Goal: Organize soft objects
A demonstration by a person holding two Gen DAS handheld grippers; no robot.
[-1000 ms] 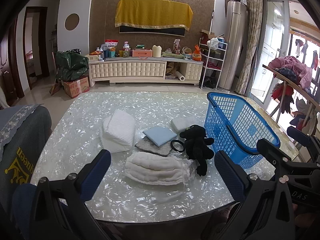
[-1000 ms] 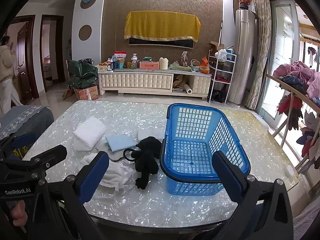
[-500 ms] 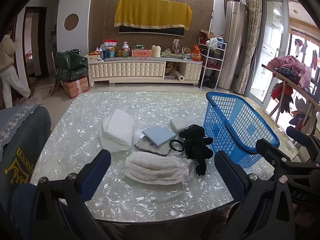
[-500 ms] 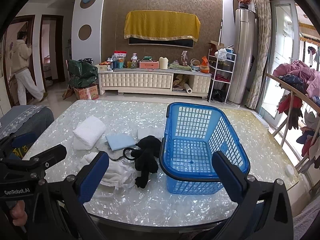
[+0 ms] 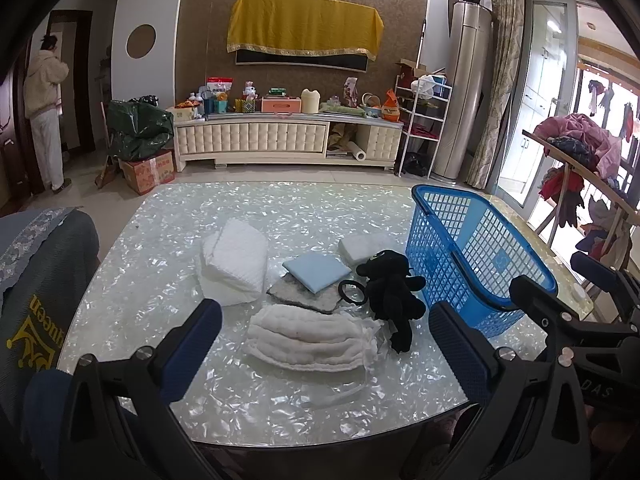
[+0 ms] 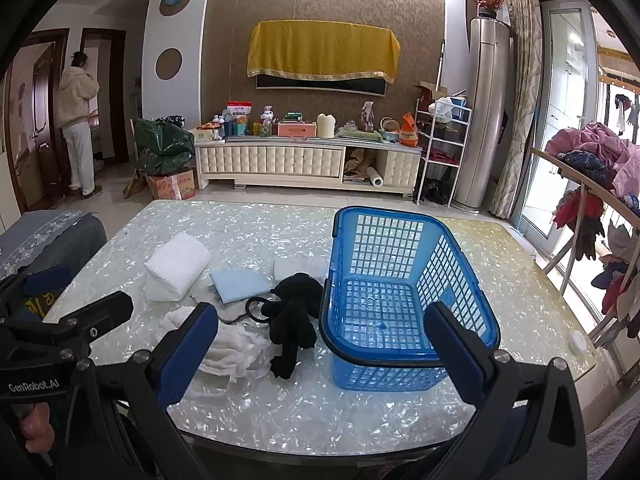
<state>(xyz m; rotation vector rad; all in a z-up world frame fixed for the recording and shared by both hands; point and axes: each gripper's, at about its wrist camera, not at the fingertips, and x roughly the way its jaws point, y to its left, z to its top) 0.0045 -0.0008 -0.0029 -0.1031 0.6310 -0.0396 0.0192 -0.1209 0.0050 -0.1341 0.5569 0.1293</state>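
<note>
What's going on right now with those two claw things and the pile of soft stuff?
Left gripper open, empty. Right gripper open, empty. Soft pile, black plush toy included, on table beside empty blue basket. Nothing blocking.

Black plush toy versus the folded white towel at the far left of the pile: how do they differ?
The black plush toy is dark and irregular, limbs sprawled; the folded white towel is pale and a neat squarish stack. The toy lies right beside the blue basket; the towel sits farthest from it. The toy looks smaller than the towel. Both rest on the table, outside the basket, untouched.
</note>
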